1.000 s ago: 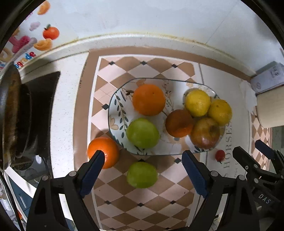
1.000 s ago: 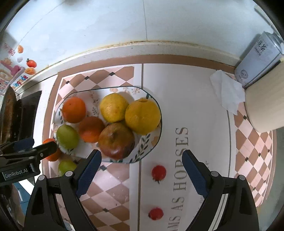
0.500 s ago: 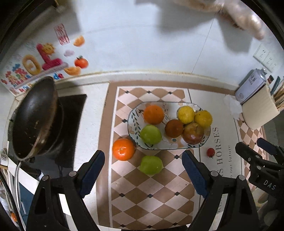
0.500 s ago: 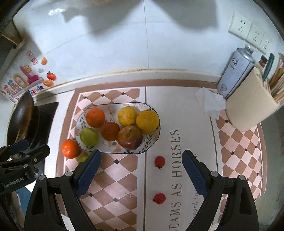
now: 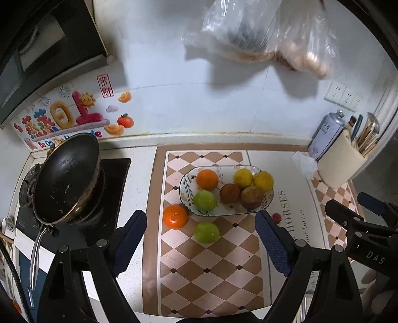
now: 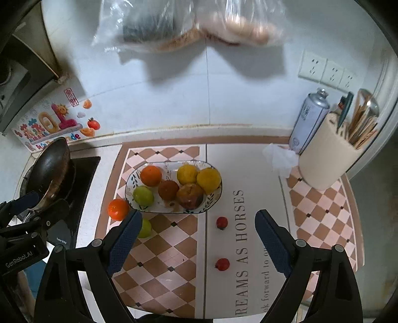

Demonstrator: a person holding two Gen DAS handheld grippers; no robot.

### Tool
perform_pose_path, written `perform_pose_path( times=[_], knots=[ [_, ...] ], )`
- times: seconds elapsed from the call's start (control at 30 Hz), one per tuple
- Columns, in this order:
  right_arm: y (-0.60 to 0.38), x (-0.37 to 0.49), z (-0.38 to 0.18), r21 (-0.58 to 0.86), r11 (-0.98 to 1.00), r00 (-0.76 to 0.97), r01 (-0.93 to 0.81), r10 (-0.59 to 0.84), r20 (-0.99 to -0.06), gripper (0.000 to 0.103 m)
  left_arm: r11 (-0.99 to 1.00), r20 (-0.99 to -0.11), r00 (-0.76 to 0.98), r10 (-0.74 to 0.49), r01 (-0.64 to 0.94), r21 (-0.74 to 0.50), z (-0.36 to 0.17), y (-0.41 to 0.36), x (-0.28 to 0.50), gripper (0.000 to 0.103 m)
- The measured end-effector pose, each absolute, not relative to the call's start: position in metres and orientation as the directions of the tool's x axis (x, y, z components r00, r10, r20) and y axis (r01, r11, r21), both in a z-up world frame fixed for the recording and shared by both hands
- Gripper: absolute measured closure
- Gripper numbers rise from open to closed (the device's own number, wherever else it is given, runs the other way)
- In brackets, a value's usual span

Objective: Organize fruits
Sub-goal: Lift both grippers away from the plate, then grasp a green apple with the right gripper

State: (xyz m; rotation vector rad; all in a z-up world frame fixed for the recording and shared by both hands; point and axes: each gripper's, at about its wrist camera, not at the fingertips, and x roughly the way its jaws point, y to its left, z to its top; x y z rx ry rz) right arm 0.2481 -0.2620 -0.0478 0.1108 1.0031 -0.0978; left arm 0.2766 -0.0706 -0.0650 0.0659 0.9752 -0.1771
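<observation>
A patterned glass fruit dish (image 5: 185, 196) (image 6: 215, 196) on the checkered mat holds several fruits: an orange, a green one, two yellow ones and two brownish ones. Outside it lie an orange (image 5: 175, 216) (image 6: 118, 209), a green fruit (image 5: 206, 232) (image 6: 145, 228) and two small red tomatoes (image 6: 221, 222) (image 6: 222, 264); one tomato shows in the left wrist view (image 5: 276, 218). My left gripper (image 5: 200, 242) is open and empty, high above the mat. My right gripper (image 6: 199, 241) is open and empty, high above the tomatoes.
A black pan (image 5: 66, 177) sits on the stove at left. A spray can (image 6: 309, 119), a beige utensil holder (image 6: 323, 161) and a crumpled tissue (image 6: 279, 156) stand at back right. Plastic bags (image 6: 189, 22) hang on the wall above.
Both grippers have pulled up and back from the dish, so the fruits look smaller and the wall, bags and pan have come into view. No fruit has moved.
</observation>
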Motion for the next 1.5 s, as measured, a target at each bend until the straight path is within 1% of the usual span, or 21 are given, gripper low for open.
perform_pose_path(
  times=[0.37, 0.6, 0.67, 0.7, 0.73, 0.77, 0.83, 0.97, 1.0, 1.07, 1.2, 1.3, 1.33, 1.4, 1.43, 1.47, 1.5],
  knots=[
    [-0.256, 0.217, -0.017, 0.058, 0.987, 0.586, 0.147, -0.039, -0.81, 0.009, 0.982, -0.787, 0.606, -0.117, 0.187, -0.002, -0.052, -0.07, 0.253, 0.014],
    [-0.255, 0.219, -0.024, 0.078, 0.984, 0.582, 0.158, -0.029, -0.813, 0.009, 0.983, -0.788, 0.605, -0.114, 0.184, 0.0, -0.053, -0.071, 0.253, 0.014],
    [-0.255, 0.223, -0.032, 0.079, 0.984, 0.567, 0.158, -0.024, -0.824, 0.005, 0.986, -0.792, 0.603, -0.097, 0.168, 0.007, -0.057, -0.067, 0.257, 0.014],
    [-0.254, 0.228, -0.041, 0.09, 0.984, 0.554, 0.151, -0.009, -0.833, 0.005, 0.988, -0.792, 0.605, -0.081, 0.156, 0.018, -0.061, -0.065, 0.261, 0.014],
    [-0.253, 0.231, -0.048, 0.105, 0.984, 0.547, 0.144, 0.009, -0.837, 0.005, 0.99, -0.799, 0.6, -0.047, 0.136, 0.044, -0.067, -0.061, 0.266, 0.011],
    [-0.251, 0.236, -0.056, 0.115, 0.984, 0.536, 0.137, 0.024, -0.844, 0.005, 0.991, -0.806, 0.592, -0.022, 0.119, 0.06, -0.074, -0.058, 0.272, 0.006],
    [-0.244, 0.25, -0.083, 0.153, 0.982, 0.49, 0.111, 0.08, -0.868, 0.005, 0.993, -0.819, 0.572, 0.047, 0.065, 0.102, -0.092, -0.045, 0.284, 0.001],
    [-0.222, 0.28, -0.142, 0.221, 0.973, 0.392, 0.066, 0.179, -0.902, 0.005, 0.986, -0.853, 0.498, 0.157, -0.026, 0.167, -0.129, -0.017, 0.305, 0.001],
    [-0.213, 0.291, -0.165, 0.241, 0.969, 0.357, 0.055, 0.207, -0.911, 0.005, 0.983, -0.864, 0.471, 0.179, -0.045, 0.179, -0.139, -0.009, 0.311, 0.001],
    [-0.2, 0.306, -0.195, 0.253, 0.966, 0.308, 0.048, 0.226, -0.924, 0.005, 0.978, -0.876, 0.435, 0.208, -0.078, 0.194, -0.156, 0.002, 0.317, 0.001],
    [-0.173, 0.339, -0.264, 0.331, 0.942, 0.184, 0.059, 0.315, -0.931, 0.005, 0.97, -0.906, 0.351, 0.238, -0.131, 0.204, -0.185, 0.017, 0.331, 0.001],
    [-0.154, 0.358, -0.309, 0.368, 0.926, 0.111, 0.081, 0.358, -0.927, 0.005, 0.968, -0.919, 0.311, 0.242, -0.138, 0.208, -0.2, 0.019, 0.335, 0.001],
    [-0.149, 0.361, -0.319, 0.374, 0.924, 0.094, 0.084, 0.366, -0.926, 0.006, 0.968, -0.924, 0.296, 0.241, -0.138, 0.209, -0.206, 0.02, 0.34, 0.001],
    [-0.14, 0.368, -0.335, 0.379, 0.922, 0.065, 0.074, 0.375, -0.925, 0.015, 0.97, -0.937, 0.263, 0.231, -0.142, 0.199, -0.219, 0.019, 0.351, 0.001],
    [-0.137, 0.369, -0.341, 0.368, 0.928, 0.054, 0.064, 0.365, -0.93, 0.032, 0.973, -0.944, 0.25, 0.213, -0.142, 0.182, -0.224, 0.018, 0.355, 0.001],
    [-0.135, 0.369, -0.344, 0.358, 0.932, 0.053, 0.055, 0.355, -0.933, 0.037, 0.976, -0.952, 0.237, 0.193, -0.143, 0.163, -0.23, 0.018, 0.36, 0.001],
    [-0.136, 0.368, -0.344, 0.362, 0.931, 0.066, 0.046, 0.359, -0.931, 0.037, 0.979, -0.958, 0.227, 0.178, -0.14, 0.148, -0.236, 0.015, 0.365, 0.001]
  ],
)
